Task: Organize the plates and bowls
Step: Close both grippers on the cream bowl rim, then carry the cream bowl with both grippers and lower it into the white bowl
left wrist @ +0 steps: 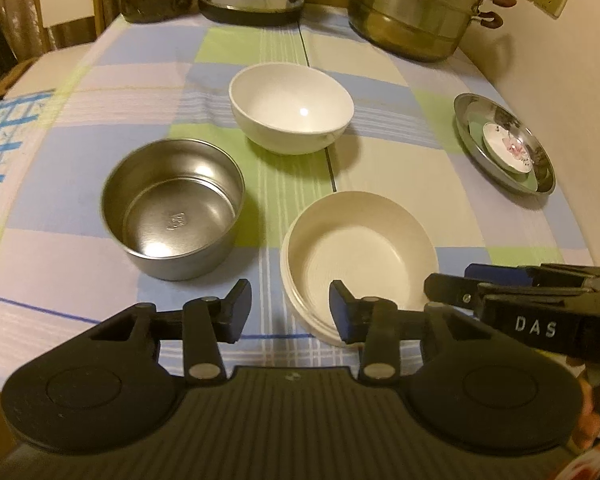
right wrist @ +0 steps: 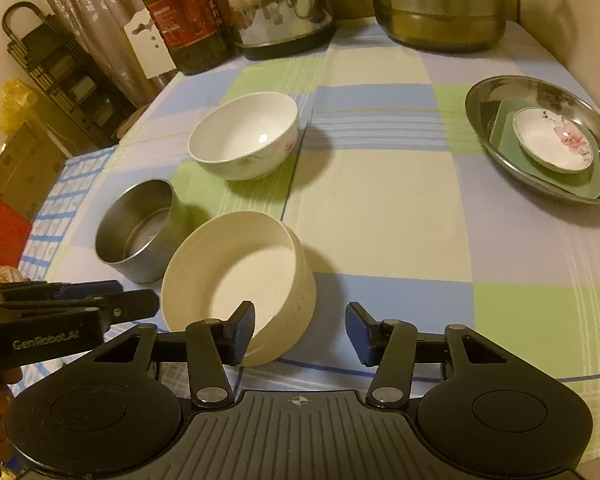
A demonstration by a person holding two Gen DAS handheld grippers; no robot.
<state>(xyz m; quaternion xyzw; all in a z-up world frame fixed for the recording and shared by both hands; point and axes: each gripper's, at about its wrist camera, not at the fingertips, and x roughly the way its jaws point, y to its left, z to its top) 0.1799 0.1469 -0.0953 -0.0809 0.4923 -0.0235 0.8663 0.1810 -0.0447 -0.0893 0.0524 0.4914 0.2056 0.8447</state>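
A cream ribbed bowl point(left wrist: 364, 248) point(right wrist: 256, 280) sits nearest me on the checked tablecloth. My left gripper point(left wrist: 290, 312) is open and straddles the bowl's left rim, with its right finger inside the bowl. My right gripper point(right wrist: 300, 332) is open across the bowl's right wall, its left finger inside. Neither pair of pads presses on the wall. Left of the cream bowl stands a steel bowl point(left wrist: 172, 208) point(right wrist: 136, 232), and behind it a white porcelain bowl point(left wrist: 292, 108) point(right wrist: 244, 136). Far right, a steel plate point(left wrist: 466, 128) point(right wrist: 484, 96) holds a green plate point(right wrist: 504, 128) and a small flowered dish point(right wrist: 548, 140).
A steamer pot point(right wrist: 440, 8), a kettle point(right wrist: 276, 4) and an oil bottle point(right wrist: 188, 12) line the back edge. A wall runs along the right side. A black rack point(right wrist: 60, 64) and clutter stand beyond the table's left edge.
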